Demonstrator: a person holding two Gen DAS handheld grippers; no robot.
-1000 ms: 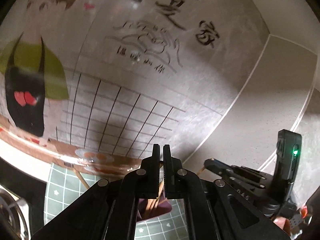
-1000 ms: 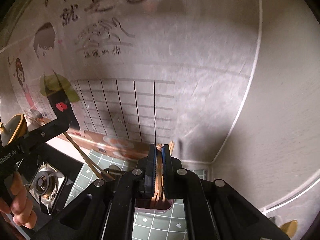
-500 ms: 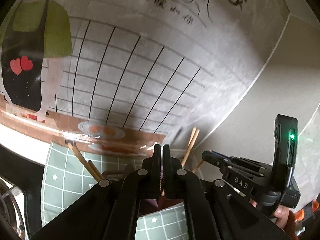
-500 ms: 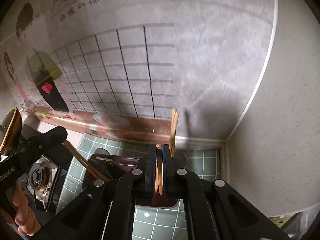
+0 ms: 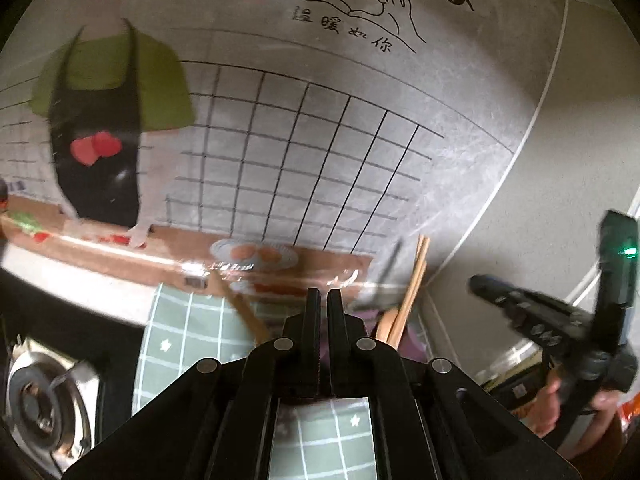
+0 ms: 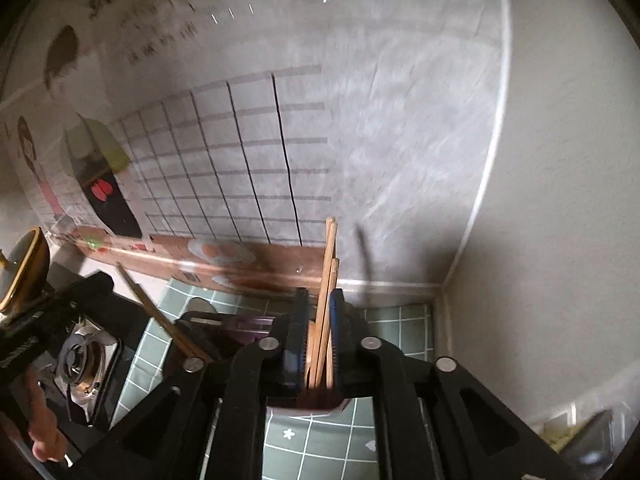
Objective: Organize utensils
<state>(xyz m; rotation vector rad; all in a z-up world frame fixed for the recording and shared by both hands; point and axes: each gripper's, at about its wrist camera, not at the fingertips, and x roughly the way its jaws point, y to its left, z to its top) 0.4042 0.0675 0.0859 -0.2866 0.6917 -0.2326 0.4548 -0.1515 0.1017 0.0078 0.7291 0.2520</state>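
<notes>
Wooden chopsticks (image 6: 326, 292) stand in a purple utensil holder (image 6: 244, 326) on the green grid mat (image 6: 400, 328) by the wall. My right gripper (image 6: 318, 300) has its fingers slightly parted around the chopsticks, which stand between them. More chopsticks (image 6: 160, 316) lean out of the holder to the left. In the left wrist view the same chopsticks (image 5: 412, 292) stand to the right of my left gripper (image 5: 323, 300), which is shut and empty above the mat (image 5: 188, 332). The right gripper's body (image 5: 560, 316) shows at the right there.
A gas stove burner (image 5: 36, 404) sits at the left, also in the right wrist view (image 6: 80, 364). The decorated wall sheet (image 5: 280, 160) stands close behind. The room corner (image 6: 444, 292) is at the right. A gold-rimmed dish (image 6: 24, 264) is at far left.
Both cameras tilted down toward the counter. The right gripper's fingers parted a little around the chopsticks, which now stand taller in the holder. The left gripper stayed shut.
</notes>
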